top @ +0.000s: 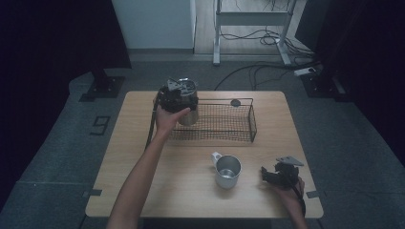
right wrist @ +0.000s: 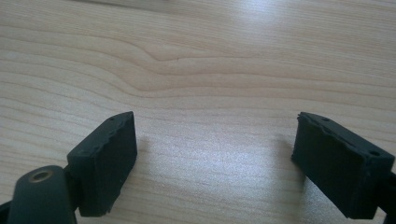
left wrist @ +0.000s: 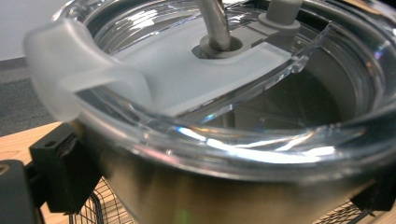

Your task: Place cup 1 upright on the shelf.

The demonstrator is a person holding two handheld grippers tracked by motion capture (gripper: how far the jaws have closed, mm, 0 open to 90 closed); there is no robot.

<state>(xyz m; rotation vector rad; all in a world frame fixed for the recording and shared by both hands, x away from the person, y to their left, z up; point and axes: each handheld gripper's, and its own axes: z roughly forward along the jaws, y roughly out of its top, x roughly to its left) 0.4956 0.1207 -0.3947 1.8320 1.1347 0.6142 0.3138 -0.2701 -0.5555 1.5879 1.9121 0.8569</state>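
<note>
A steel tumbler (left wrist: 154, 186) with a clear lid (left wrist: 187, 74) and a metal straw (left wrist: 215, 23) sits between the black jaws of my left gripper (left wrist: 219, 184), which is shut on its body. In the high view, the left gripper (top: 177, 93) holds this tumbler (top: 189, 116) over the left end of a black wire basket (top: 251, 125). A steel mug (top: 228, 171) with a white handle stands upright on the table, nearer the front. To its right, my right gripper (top: 272, 175) rests low at the table. Its jaws stand wide apart over bare wood (right wrist: 215, 154) with nothing between them.
The wooden table (top: 124, 157) has its edges close on all sides. A small dark round thing (top: 235, 102) lies by the basket's far rim. Beyond the table are a black stand base (top: 102, 88), floor cables (top: 258, 71) and a white desk frame (top: 217, 33).
</note>
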